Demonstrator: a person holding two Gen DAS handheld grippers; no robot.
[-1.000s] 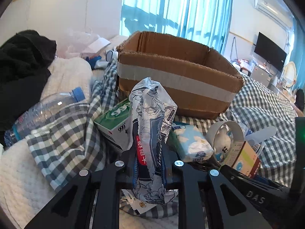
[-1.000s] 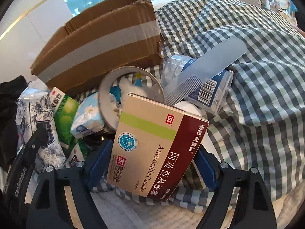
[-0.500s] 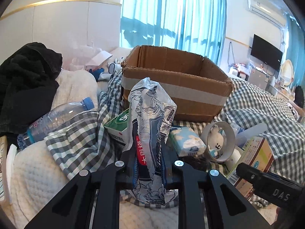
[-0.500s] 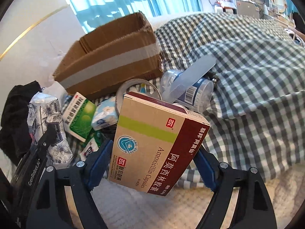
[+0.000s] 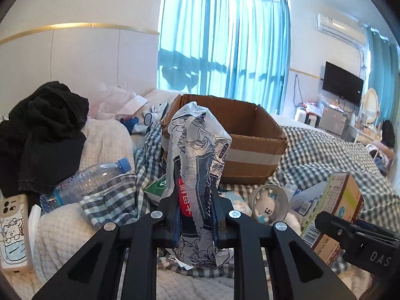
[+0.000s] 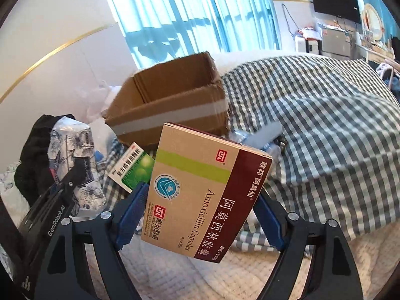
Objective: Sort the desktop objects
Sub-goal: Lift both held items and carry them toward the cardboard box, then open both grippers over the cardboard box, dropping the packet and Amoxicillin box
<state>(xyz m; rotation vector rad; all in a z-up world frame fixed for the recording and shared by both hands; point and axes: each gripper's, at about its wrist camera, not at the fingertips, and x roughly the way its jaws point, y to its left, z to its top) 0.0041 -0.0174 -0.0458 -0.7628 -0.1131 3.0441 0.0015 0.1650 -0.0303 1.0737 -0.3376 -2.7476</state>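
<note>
My left gripper (image 5: 196, 215) is shut on a white and navy flower-print tissue pack (image 5: 198, 175) and holds it upright above the bed. My right gripper (image 6: 200, 210) is shut on a tan and maroon Amoxicillin box (image 6: 205, 195), lifted and tilted. An open cardboard box (image 5: 240, 140) with a grey tape band stands behind both; it also shows in the right wrist view (image 6: 172, 97). The tissue pack (image 6: 75, 160) and left gripper appear at the left of the right wrist view. The medicine box (image 5: 335, 205) appears at the right of the left wrist view.
On the checked blanket (image 6: 325, 125) lie a green box (image 6: 132, 167), a tape roll with a bunny toy (image 5: 268, 205), a clear plastic bottle (image 5: 90, 182) and a comb (image 6: 265, 132). Black clothes (image 5: 42, 135) and a phone (image 5: 12, 227) lie at the left.
Both grippers have risen and pulled back with their objects. The cardboard box and the pile on the blanket now look lower and farther away.
</note>
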